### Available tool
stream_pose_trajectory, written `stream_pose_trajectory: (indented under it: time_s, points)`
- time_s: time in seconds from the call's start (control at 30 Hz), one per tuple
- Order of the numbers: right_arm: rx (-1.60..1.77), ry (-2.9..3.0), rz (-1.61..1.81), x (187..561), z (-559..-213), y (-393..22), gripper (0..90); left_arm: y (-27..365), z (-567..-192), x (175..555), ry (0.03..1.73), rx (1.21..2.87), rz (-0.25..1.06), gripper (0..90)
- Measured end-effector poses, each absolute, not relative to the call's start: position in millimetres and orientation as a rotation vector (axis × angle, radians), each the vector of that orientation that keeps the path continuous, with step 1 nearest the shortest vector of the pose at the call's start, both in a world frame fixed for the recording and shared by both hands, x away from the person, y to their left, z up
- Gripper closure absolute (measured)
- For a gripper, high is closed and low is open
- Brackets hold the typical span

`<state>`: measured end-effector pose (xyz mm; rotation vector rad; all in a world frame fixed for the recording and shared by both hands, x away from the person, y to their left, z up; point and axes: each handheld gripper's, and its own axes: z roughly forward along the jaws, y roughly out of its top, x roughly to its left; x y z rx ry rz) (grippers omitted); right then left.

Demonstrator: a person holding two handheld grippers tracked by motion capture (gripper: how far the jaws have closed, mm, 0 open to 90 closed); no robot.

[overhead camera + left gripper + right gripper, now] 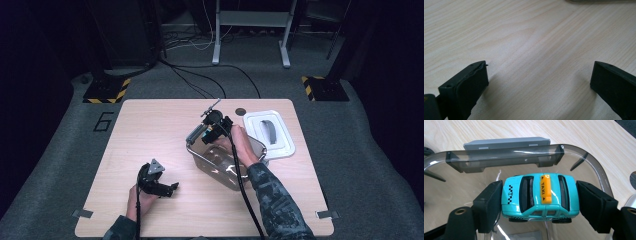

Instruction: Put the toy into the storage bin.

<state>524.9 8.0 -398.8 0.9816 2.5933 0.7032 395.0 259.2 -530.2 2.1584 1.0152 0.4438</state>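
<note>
A teal toy taxi with an orange roof sign sits crosswise between the jaws of my right gripper, which is shut on it, one pad on each end of the car. The car hangs inside the rim of a clear smoky plastic container with a grey latch on its far wall. In the high view the right gripper is over the far-left end of the container. My left gripper rests near the table's front left, open, with bare wood between its fingers.
The container's white lid with a grey handle lies to the right of it, near the table's far right corner. A small dark round spot marks the wooden table at the far edge. Carpet, cables and stands lie beyond.
</note>
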Motion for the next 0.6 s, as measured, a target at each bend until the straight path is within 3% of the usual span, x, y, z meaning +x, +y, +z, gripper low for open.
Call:
stream_pose_trajectory:
  time_s: [0.17, 0.6]
  points:
    - [0.972, 2.578, 0.715, 521, -396, 8, 16.8, 259, -530, 395, 1.015, 2.162, 0.443, 1.2]
    - [0.921, 2.54, 0.758, 508, -376, -6, 14.5, 259, -530, 395, 1.013, 2.157, 0.441, 1.6]
